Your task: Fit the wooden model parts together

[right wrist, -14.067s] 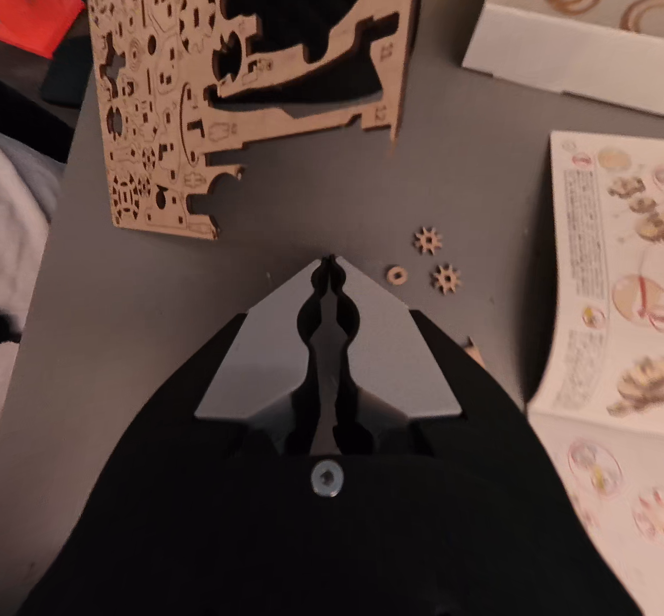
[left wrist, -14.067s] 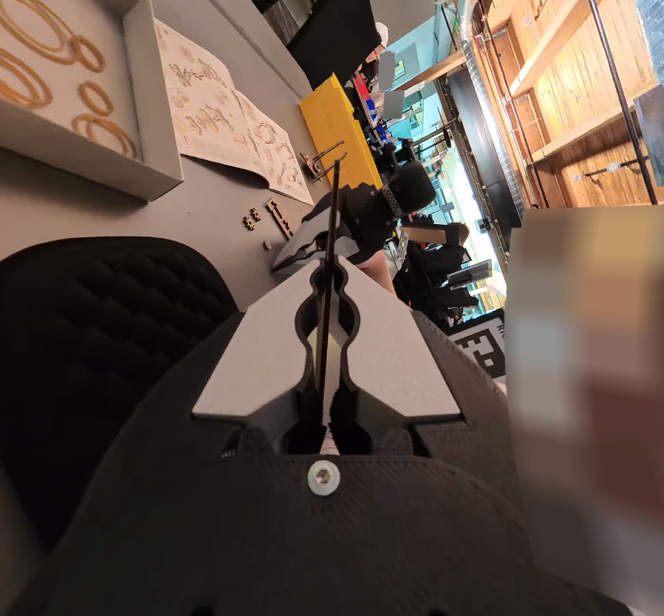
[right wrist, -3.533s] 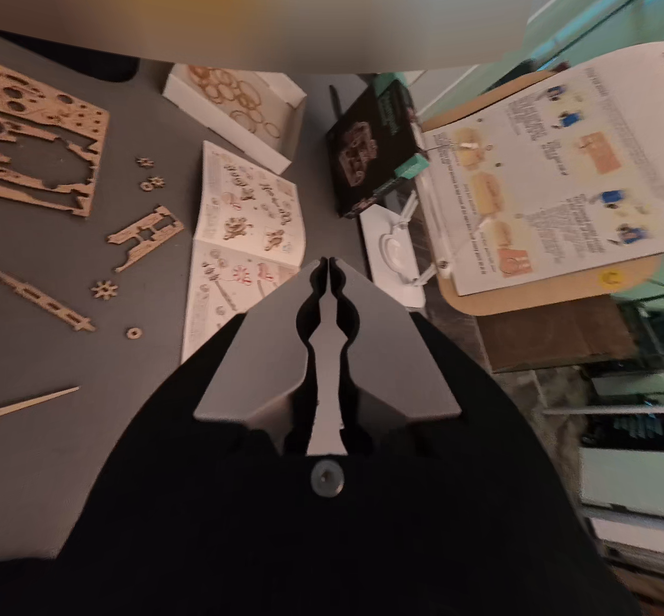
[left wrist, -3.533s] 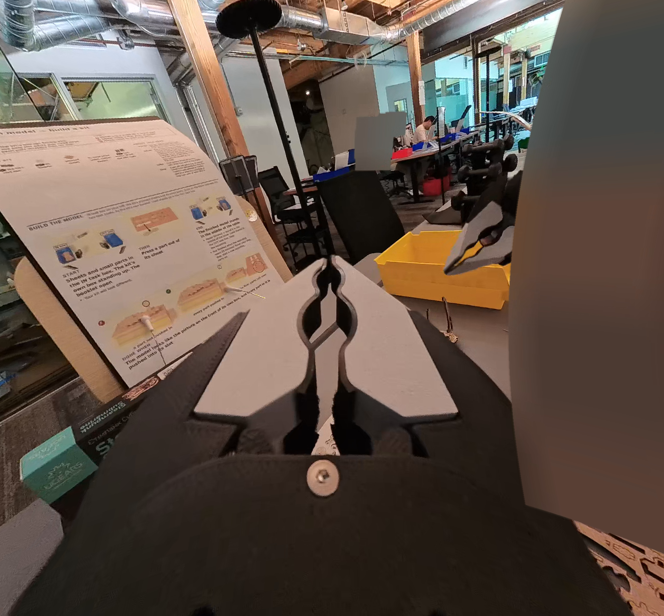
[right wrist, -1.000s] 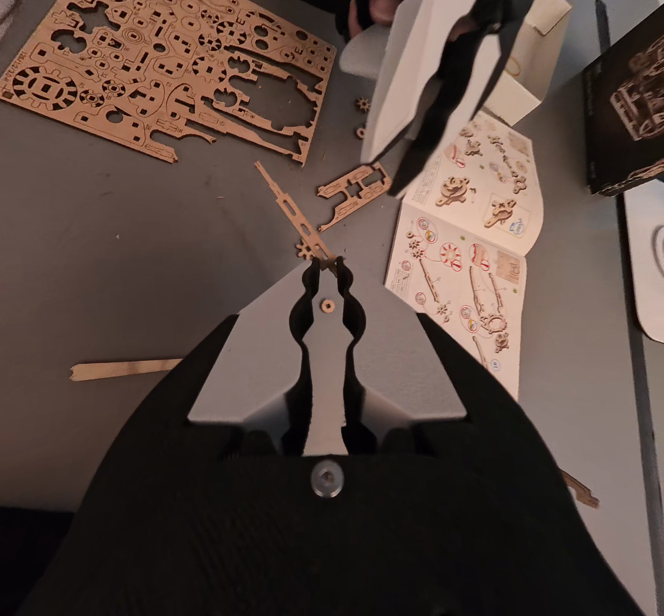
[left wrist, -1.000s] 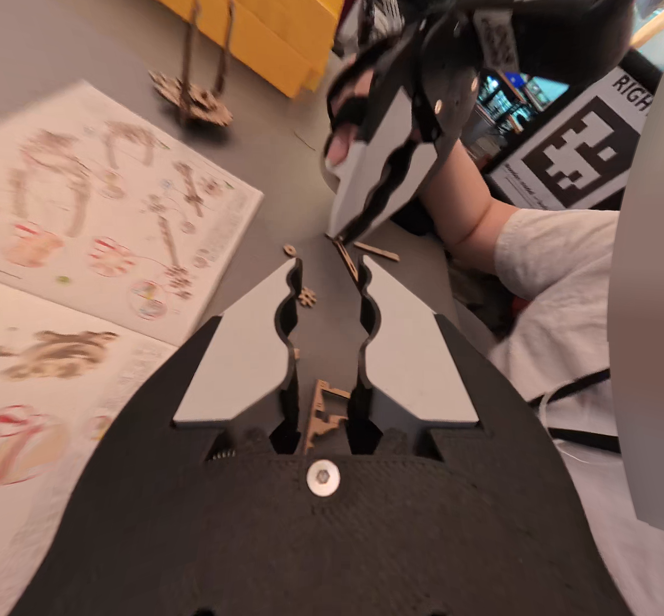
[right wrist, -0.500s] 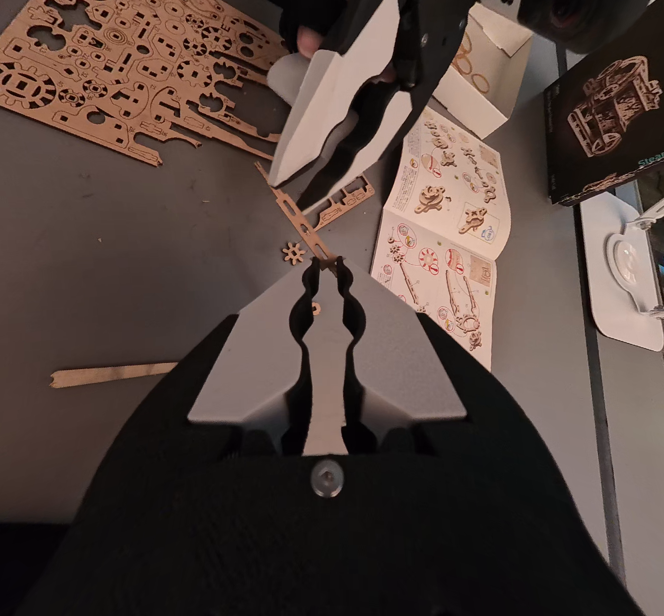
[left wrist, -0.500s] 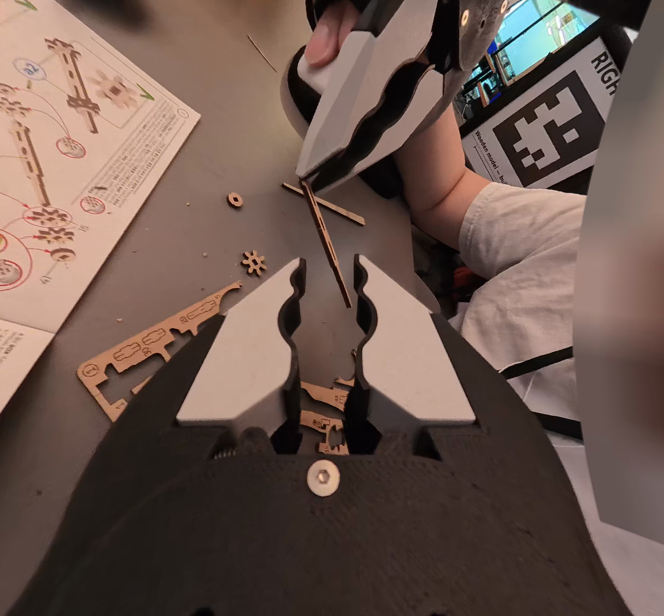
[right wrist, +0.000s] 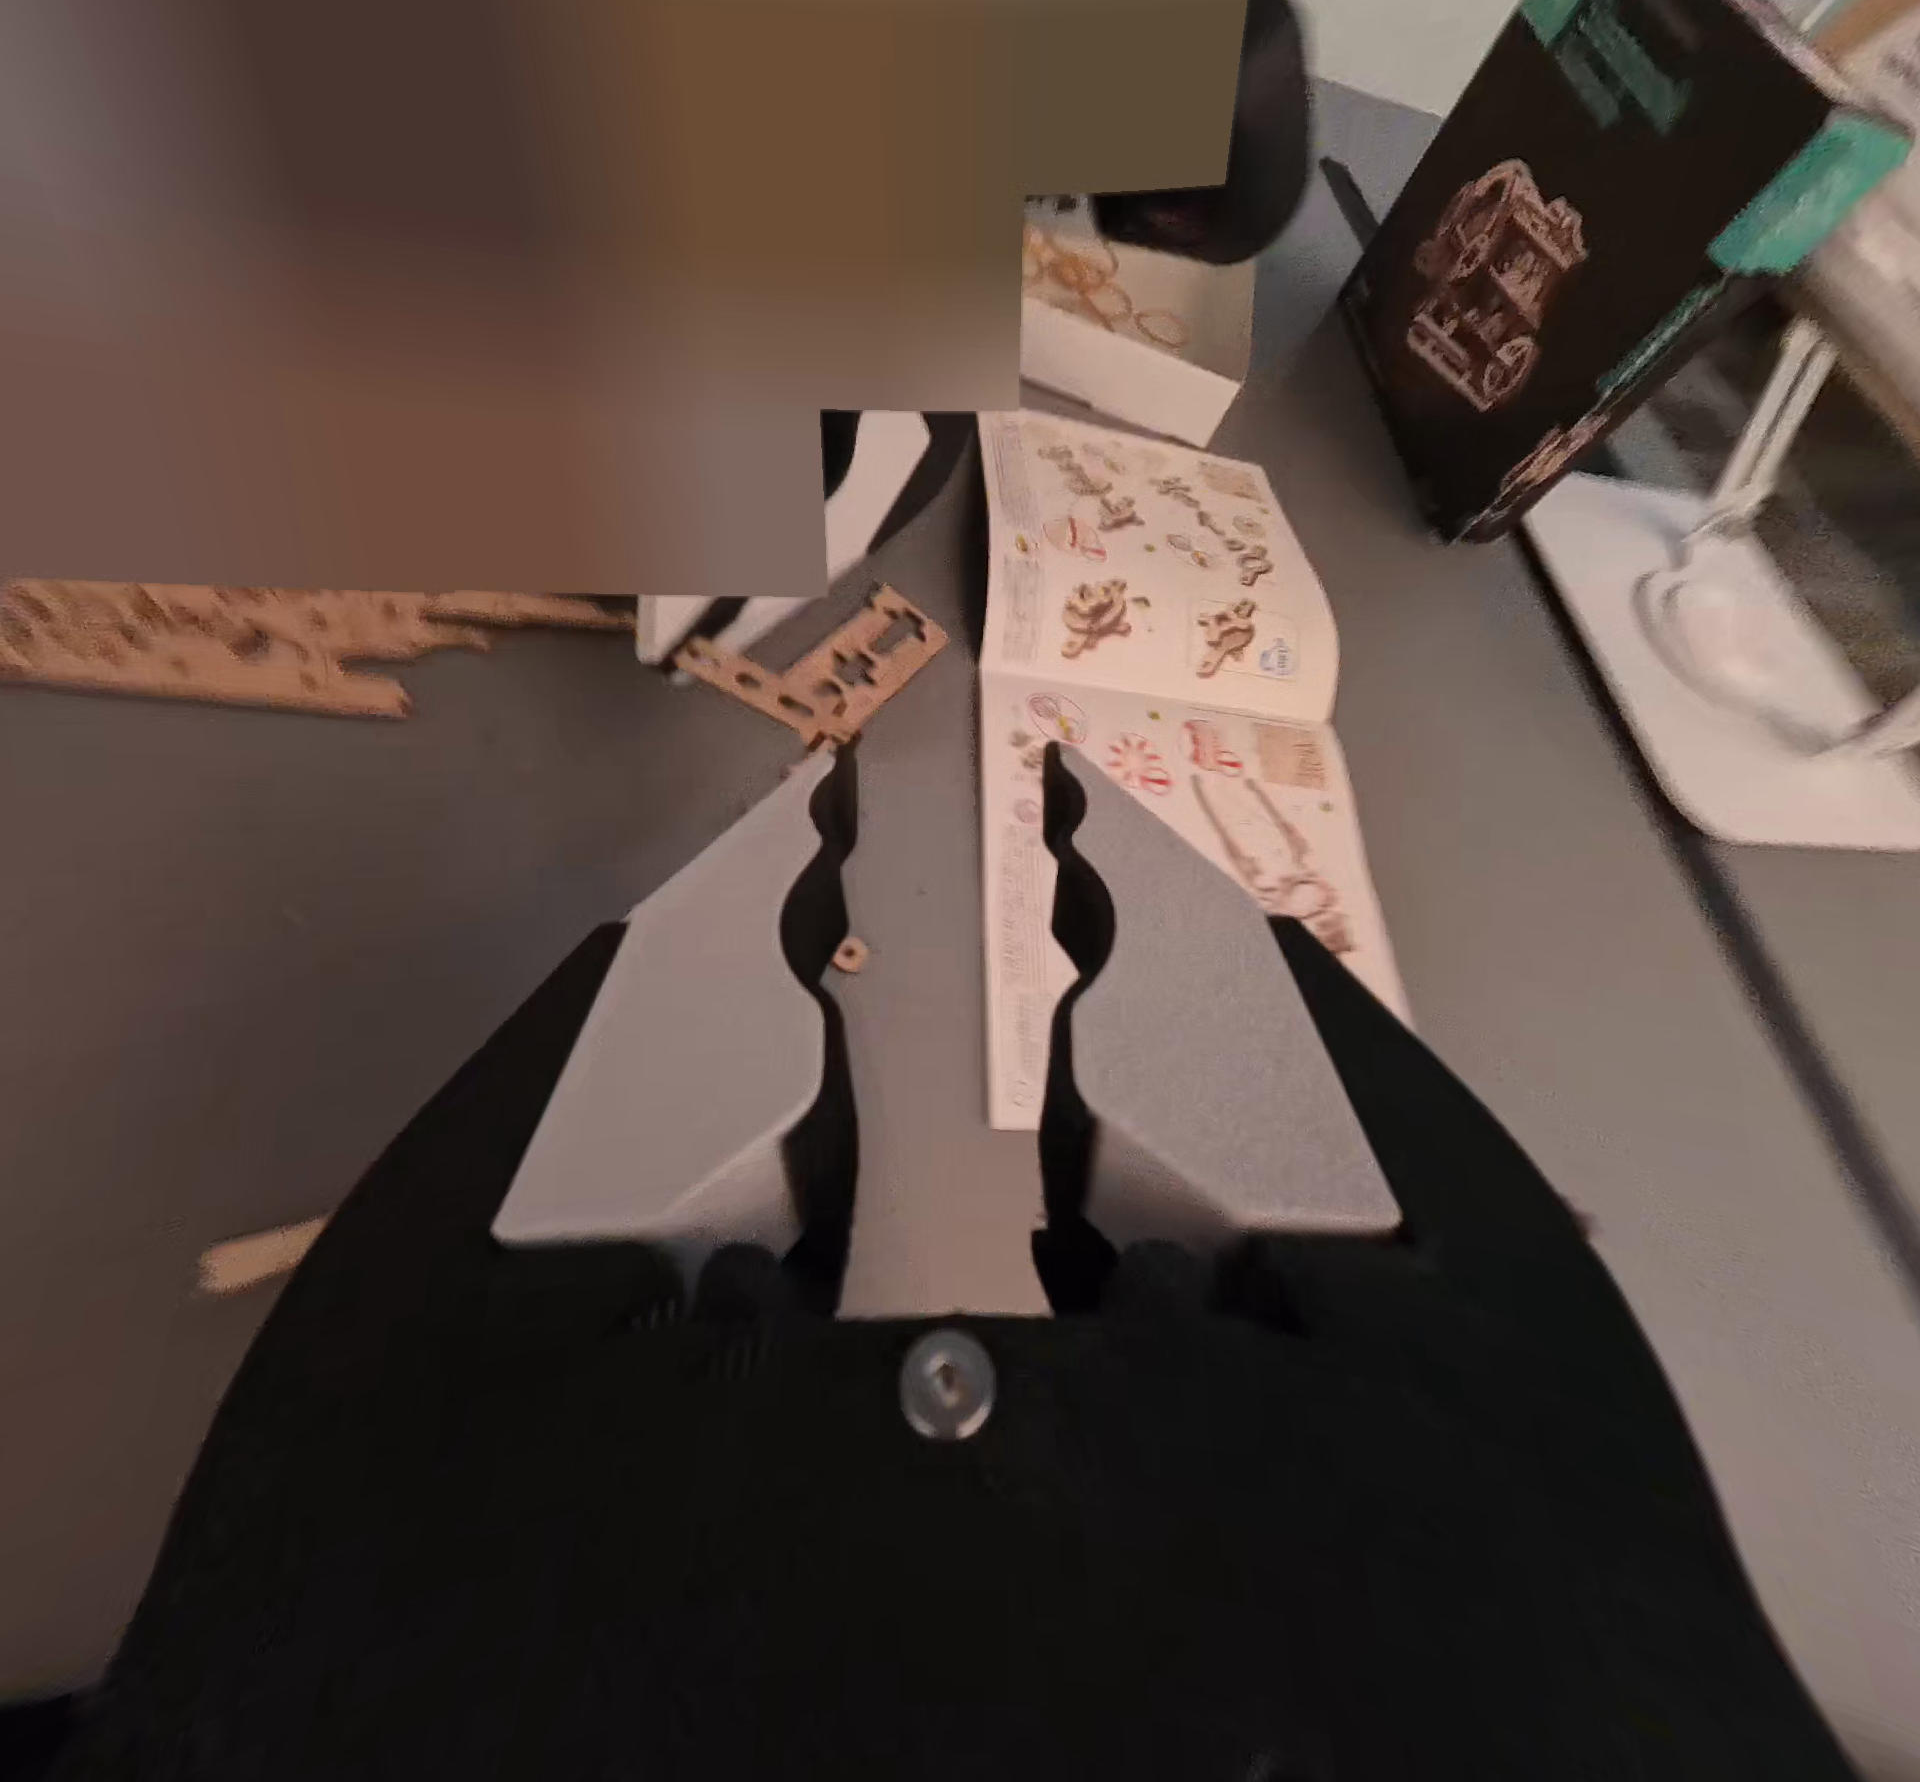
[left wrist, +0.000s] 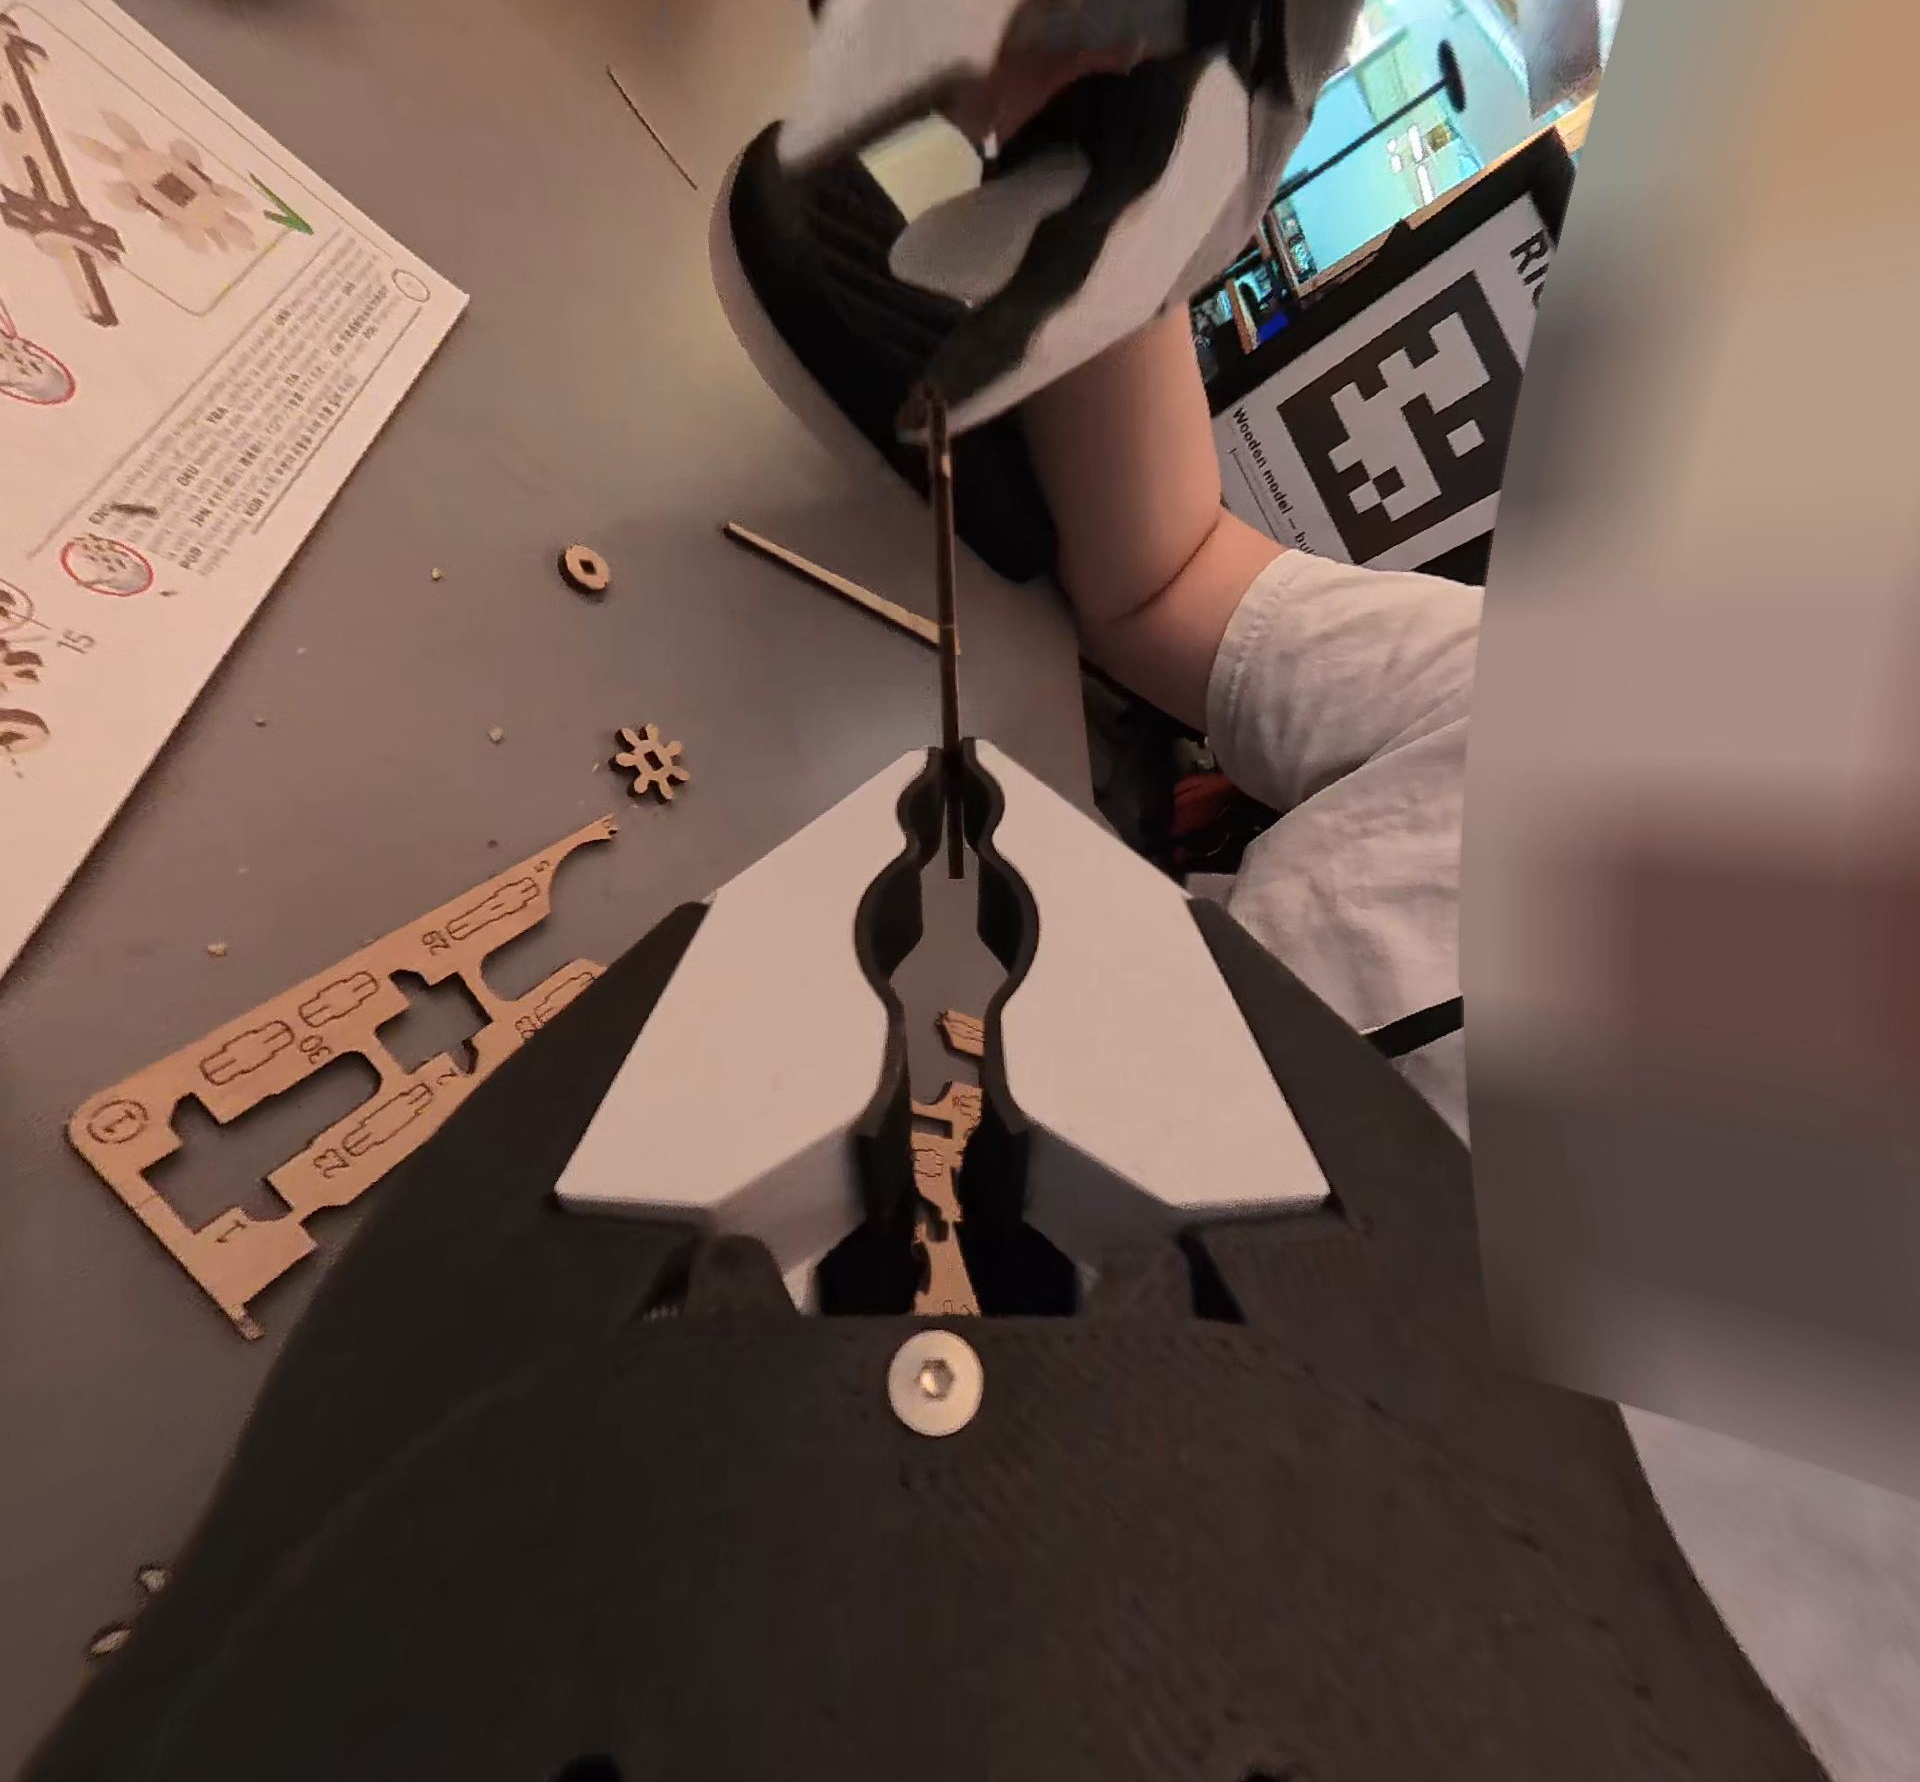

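Note:
A thin wooden strip (left wrist: 945, 589) stands edge-on, pinched at its near end by my left gripper (left wrist: 948, 771), which is shut on it above the grey table. The strip's far end reaches the blurred tips of my right gripper (left wrist: 951, 371) in the left wrist view. In the right wrist view my right gripper (right wrist: 943, 761) is open and empty, and the strip does not show there. A small wooden gear (left wrist: 649, 761) and a small washer (left wrist: 584, 569) lie on the table to the left of my left gripper.
A wooden offcut frame (left wrist: 343, 1036) and a loose stick (left wrist: 831, 579) lie near my left gripper. The instruction booklet (right wrist: 1164, 693) is open to the right. A cut parts sheet (right wrist: 208, 641), a white box (right wrist: 1132, 330), a black model box (right wrist: 1610, 226) and a white stand base (right wrist: 1766, 693) ring the work area.
My left gripper has closed on the strip's near end. My right gripper, which held the strip, has opened and let it go, and its view has swung up.

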The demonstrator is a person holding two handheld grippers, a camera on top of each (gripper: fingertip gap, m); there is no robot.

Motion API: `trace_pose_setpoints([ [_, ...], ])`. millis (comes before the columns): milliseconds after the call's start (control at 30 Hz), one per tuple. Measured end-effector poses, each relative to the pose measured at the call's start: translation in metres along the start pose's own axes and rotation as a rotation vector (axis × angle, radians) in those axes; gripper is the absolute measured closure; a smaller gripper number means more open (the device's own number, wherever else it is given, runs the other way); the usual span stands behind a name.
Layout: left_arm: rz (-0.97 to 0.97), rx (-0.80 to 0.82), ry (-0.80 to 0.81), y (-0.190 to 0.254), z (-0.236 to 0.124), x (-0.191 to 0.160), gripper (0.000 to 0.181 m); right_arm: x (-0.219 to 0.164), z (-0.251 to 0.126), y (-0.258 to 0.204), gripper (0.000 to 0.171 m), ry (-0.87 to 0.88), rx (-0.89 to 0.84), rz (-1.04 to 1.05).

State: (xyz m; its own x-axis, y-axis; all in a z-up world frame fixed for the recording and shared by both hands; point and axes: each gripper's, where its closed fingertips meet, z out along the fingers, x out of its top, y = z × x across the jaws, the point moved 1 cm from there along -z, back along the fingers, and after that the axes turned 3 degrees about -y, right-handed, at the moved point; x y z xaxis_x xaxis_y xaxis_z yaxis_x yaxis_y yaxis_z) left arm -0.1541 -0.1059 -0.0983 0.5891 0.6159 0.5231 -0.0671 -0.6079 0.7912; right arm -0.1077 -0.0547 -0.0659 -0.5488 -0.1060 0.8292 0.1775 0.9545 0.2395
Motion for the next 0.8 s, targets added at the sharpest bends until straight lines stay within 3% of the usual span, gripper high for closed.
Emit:
trace_pose_setpoints([
  [133,0.007,0.006,-0.004,0.0,0.0,0.0,0.181,0.005,-0.011,0.007,0.132,0.157,0.213,0.424],
  [333,0.018,0.006,-0.004,0.002,-0.001,0.0,0.181,-0.003,0.0,-0.004,0.14,0.115,0.445,0.782],
  [400,0.026,0.009,-0.01,0.002,0.0,0.0,0.181,-0.001,0.006,-0.009,0.151,0.104,0.491,0.836],
  [700,0.072,0.064,-0.035,-0.002,0.001,-0.003,0.181,-0.002,0.017,-0.031,0.153,0.074,0.665,0.889],
  [800,0.072,0.066,-0.039,-0.003,0.001,-0.003,0.181,-0.002,0.019,-0.037,0.17,0.054,0.687,0.854],
])
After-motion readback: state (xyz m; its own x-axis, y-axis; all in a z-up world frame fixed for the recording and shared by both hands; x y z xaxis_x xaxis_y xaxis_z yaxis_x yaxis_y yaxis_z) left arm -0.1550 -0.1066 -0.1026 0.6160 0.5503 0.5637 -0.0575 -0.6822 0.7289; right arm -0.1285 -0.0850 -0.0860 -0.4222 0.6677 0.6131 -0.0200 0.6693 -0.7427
